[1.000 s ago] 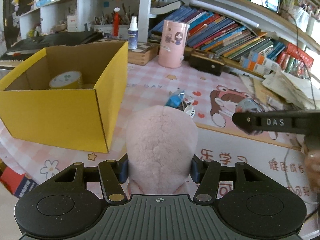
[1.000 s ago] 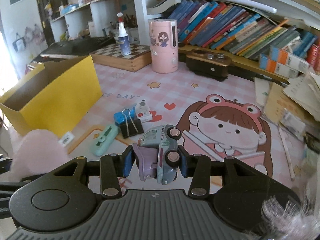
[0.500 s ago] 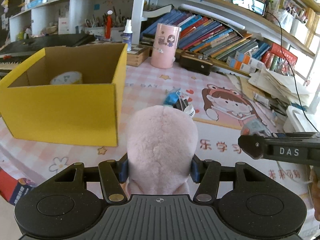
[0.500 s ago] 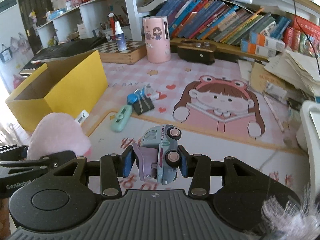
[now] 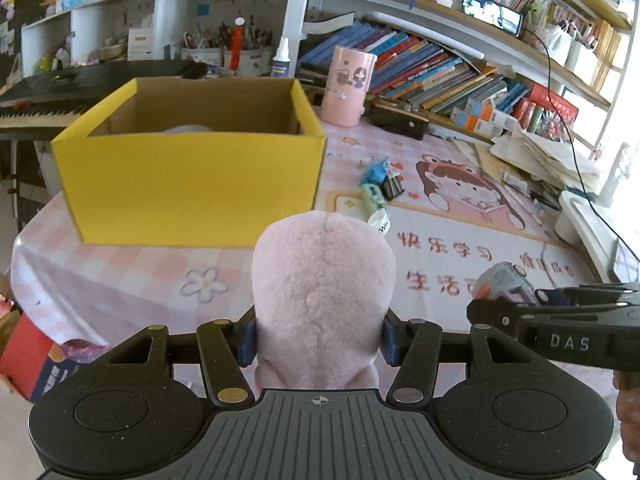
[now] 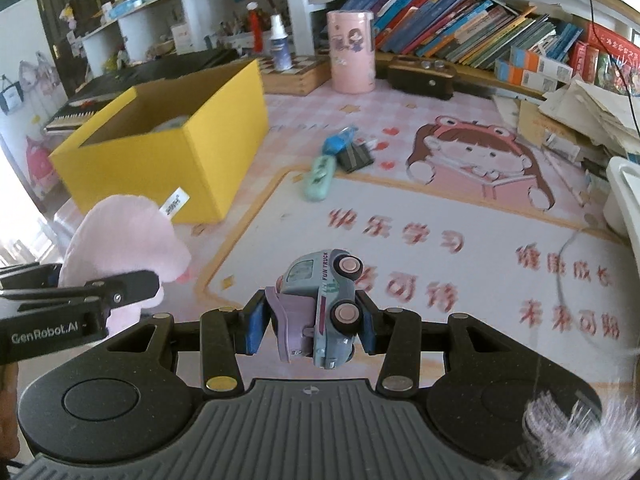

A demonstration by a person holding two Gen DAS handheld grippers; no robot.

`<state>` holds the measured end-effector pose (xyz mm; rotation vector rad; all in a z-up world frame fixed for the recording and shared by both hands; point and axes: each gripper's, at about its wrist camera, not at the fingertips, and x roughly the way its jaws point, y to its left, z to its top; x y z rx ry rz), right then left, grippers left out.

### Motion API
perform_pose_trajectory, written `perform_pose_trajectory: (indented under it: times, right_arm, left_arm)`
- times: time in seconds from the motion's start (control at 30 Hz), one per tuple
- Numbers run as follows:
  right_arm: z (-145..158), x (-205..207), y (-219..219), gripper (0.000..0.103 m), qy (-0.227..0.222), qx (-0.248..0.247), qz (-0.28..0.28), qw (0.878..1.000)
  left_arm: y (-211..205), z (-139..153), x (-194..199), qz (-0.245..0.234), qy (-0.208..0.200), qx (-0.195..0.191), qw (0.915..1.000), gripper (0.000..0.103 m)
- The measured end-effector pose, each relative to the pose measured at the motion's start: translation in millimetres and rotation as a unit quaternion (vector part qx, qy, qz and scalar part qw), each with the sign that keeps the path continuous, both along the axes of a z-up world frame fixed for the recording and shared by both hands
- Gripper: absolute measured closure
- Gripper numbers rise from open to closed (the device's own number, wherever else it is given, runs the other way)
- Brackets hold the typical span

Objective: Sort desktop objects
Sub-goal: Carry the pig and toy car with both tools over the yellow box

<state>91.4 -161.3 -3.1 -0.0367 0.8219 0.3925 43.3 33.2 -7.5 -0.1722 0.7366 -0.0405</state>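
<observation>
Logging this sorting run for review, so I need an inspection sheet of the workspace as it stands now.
Surface: pink cartoon desk mat.
Job's things: yellow box open, something pale inside; mint stapler-like item, binder clip and a blue item on the mat.
Clutter: loose papers at right.
Grippers: left gripper shut on pink plush; right gripper shut on toy truck.
Cables: black cable over the papers.
Surroundings: bookshelves, pink canister.
</observation>
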Motion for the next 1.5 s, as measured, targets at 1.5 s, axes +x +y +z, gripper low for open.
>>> perform_pose_trajectory:
  times: [1.5]
  right_arm:
    - [-5.8, -69.9, 129.0, 0.061, 0.007, -0.011, 0.099, 0.995]
  left_arm:
    - [106.6, -0.2, -75.0, 0.058, -0.015, -0.001, 0.9982, 0.048]
